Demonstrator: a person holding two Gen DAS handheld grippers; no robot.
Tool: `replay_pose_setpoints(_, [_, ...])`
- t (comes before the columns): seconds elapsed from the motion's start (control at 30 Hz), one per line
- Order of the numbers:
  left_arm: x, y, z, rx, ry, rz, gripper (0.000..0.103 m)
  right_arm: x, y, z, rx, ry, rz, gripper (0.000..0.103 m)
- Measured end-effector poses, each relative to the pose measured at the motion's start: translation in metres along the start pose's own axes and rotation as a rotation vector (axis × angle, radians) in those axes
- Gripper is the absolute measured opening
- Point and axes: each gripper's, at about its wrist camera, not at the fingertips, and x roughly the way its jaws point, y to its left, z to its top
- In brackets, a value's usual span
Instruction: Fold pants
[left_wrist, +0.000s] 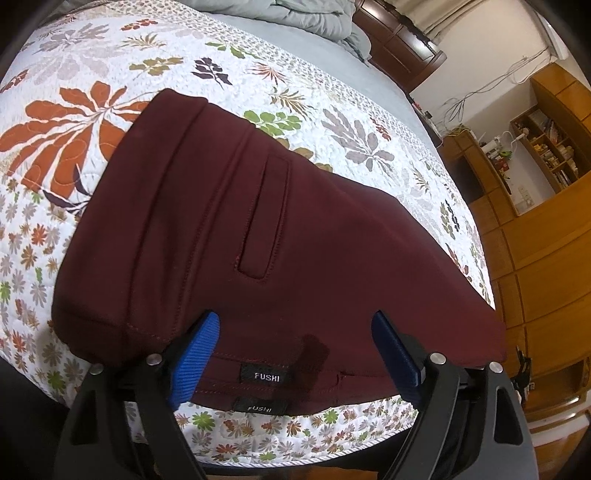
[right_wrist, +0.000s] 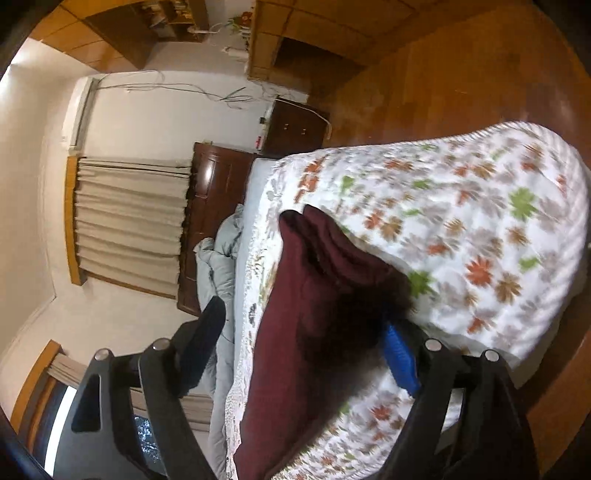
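Dark maroon pants (left_wrist: 229, 236) lie folded on a floral quilt (left_wrist: 74, 122) near the bed's edge, with a welt pocket and two "FUSHI" labels (left_wrist: 264, 377) facing me. My left gripper (left_wrist: 295, 332) is open, its blue pads on either side of the waistband edge. In the right wrist view the pants (right_wrist: 314, 295) run along the quilt (right_wrist: 480, 240). My right gripper (right_wrist: 306, 325) is open, tilted sideways, its jaws on either side of the pants; its blue pad (right_wrist: 400, 360) touches the cloth, the black finger (right_wrist: 207, 332) stands apart.
A grey duvet (left_wrist: 314, 14) is bunched at the head of the bed by a dark wooden headboard (right_wrist: 214, 206). Wooden cabinets and shelves (left_wrist: 546, 147) stand to the side. A wooden floor (right_wrist: 461, 74) lies beyond the bed's edge.
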Motion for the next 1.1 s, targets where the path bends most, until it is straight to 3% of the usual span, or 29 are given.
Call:
replay_pose_setpoints(0.07, [-0.001, 0.001, -0.001, -0.004, -0.004, -0.004, 0.085, 0.001, 0.0, -0.002, -0.027, 0.015, 0.011, 0.055])
replay_pose_setpoints(0.17, [0.0, 0.0, -0.002, 0.003, -0.01, -0.002, 0.085, 0.006, -0.009, -0.007, -0.024, 0.039, -0.008, 0.043])
replay_pose_setpoints(0.3, [0.0, 0.0, -0.001, 0.004, -0.009, -0.001, 0.087, 0.004, -0.011, -0.005, -0.017, 0.042, -0.017, 0.038])
replay_pose_setpoints(0.37, [0.0, 0.001, -0.001, -0.001, -0.008, -0.006, 0.087, 0.004, -0.007, -0.004, -0.024, 0.039, -0.057, 0.026])
replay_pose_setpoints(0.6, [-0.002, 0.004, -0.002, -0.011, -0.016, -0.026, 0.087, 0.004, 0.042, -0.006, -0.129, 0.019, -0.138, 0.02])
replay_pose_setpoints(0.83, [-0.004, 0.008, -0.001, -0.027, -0.02, -0.055, 0.087, 0.012, 0.125, -0.027, -0.38, -0.011, -0.28, 0.019])
replay_pose_setpoints(1.1, [-0.006, 0.011, -0.002, -0.034, -0.022, -0.086, 0.087, 0.029, 0.205, -0.058, -0.583, -0.027, -0.326, 0.019])
